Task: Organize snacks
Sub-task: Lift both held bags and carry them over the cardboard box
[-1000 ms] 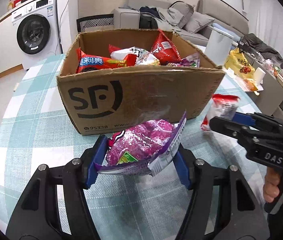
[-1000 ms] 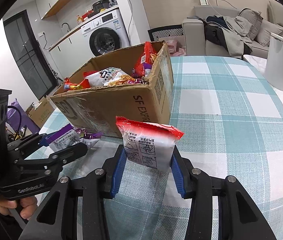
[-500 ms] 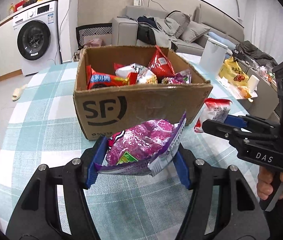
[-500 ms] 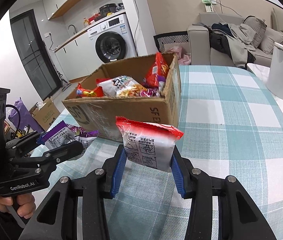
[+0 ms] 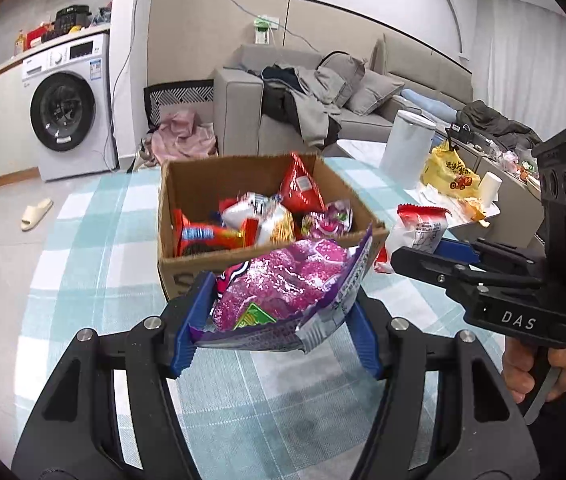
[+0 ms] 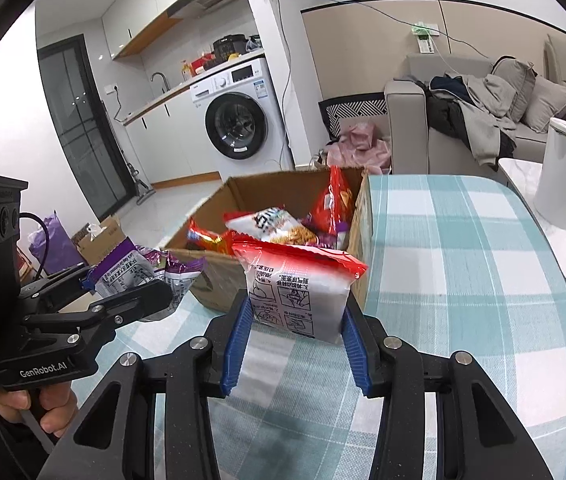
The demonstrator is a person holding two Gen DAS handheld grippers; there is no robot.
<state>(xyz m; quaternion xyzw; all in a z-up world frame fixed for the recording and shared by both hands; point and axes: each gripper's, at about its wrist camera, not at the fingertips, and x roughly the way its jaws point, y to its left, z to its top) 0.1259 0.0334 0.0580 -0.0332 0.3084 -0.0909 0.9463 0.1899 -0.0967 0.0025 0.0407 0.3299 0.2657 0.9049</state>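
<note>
My left gripper [image 5: 277,326] is shut on a purple candy bag [image 5: 283,288], held in the air just in front of the cardboard box [image 5: 267,256]. My right gripper [image 6: 295,344] is shut on a red-and-white snack packet [image 6: 299,292], also lifted near the box [image 6: 219,280]. The box holds several snack packs, among them a red chip bag [image 5: 301,188] that leans on its far wall. In the left wrist view the right gripper [image 5: 439,246] sits to the right of the box with its packet [image 5: 421,226]. The left gripper [image 6: 123,288] with the purple bag [image 6: 143,270] shows at the left of the right wrist view.
The box stands on a table with a teal-and-white checked cloth [image 6: 463,264]. A white cylindrical bin [image 6: 563,172], a yellow bag [image 5: 449,172] and a paper cup [image 5: 491,186] sit on a low table to the right. A sofa and a washing machine lie beyond.
Both grippers have risen with their packets still held. The box now appears lower and farther off, so its inside shows more. Grips are unchanged.
</note>
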